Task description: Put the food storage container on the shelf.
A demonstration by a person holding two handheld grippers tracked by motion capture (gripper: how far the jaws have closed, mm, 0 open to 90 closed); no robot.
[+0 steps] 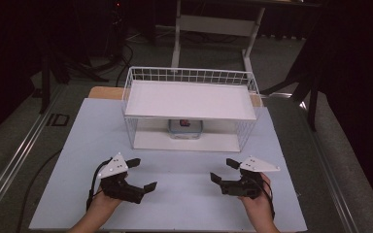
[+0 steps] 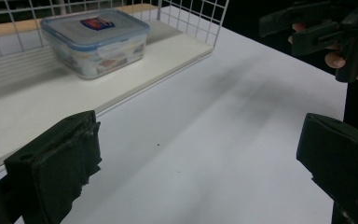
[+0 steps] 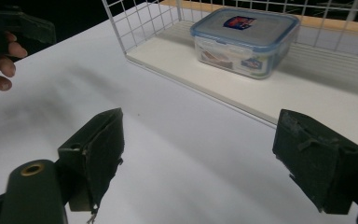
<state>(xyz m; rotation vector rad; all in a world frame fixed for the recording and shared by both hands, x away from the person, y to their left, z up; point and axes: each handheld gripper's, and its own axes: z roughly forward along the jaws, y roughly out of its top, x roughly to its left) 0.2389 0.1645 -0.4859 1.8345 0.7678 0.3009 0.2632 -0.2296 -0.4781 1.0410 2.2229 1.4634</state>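
- Grippers sit low over the white table (image 1: 184, 194), one in each hand, near the person's edge.
- Left gripper (image 1: 141, 174) has its jaws spread wide, with nothing between them. It is not touching the box.
- Right gripper (image 1: 223, 170) also has its jaws spread wide and holds nothing.
- Clear plastic box (image 1: 185, 129) with a blue-edged lid sits on the bottom shelf of the white wire rack (image 1: 189, 75), under the top shelf. It is well apart from both grippers.
- In the left gripper view, the box (image 2: 95, 42) has a small red and blue sticker on its lid. The words on it are too small to read.
- In the right gripper view, the same box (image 3: 244, 39) shows a picture label on its side. That writing is too blurry to read too.
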